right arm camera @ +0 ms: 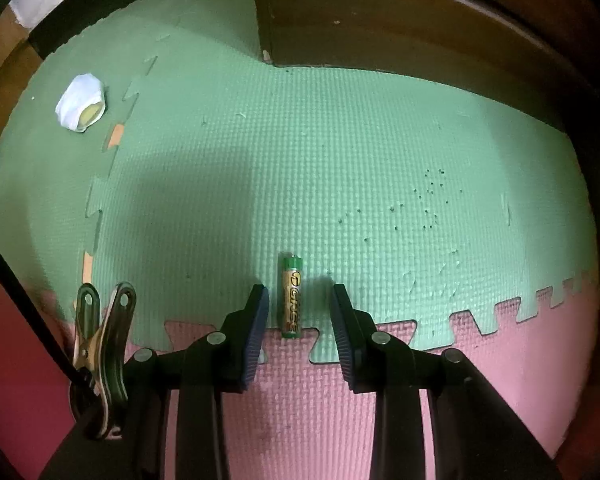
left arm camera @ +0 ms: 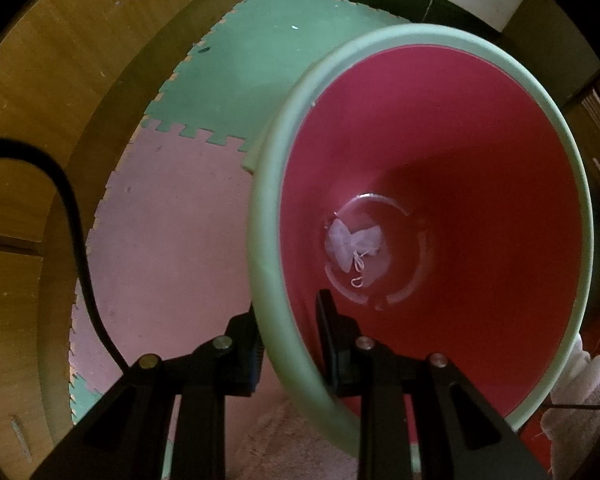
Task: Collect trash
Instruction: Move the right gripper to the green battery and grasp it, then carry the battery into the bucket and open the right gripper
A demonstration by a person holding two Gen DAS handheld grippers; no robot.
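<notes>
While the left gripper (left arm camera: pixel 287 344) pinches the bin rim (left arm camera: pixel 267 280), the right gripper (right arm camera: pixel 300 320) straddles a battery (right arm camera: pixel 291 296), spread.

Both grippers point down at the floor, one clamped and one apart.

The left gripper (left arm camera: pixel 287 344) points straight down, its black fingers (left arm camera: pixel 332 344) closed on a rim, one either side. The right gripper (right arm camera: pixel 300 312) tilts steeply downward, its blue pads (right arm camera: pixel 255 332) apart and pressing on nothing.
</notes>
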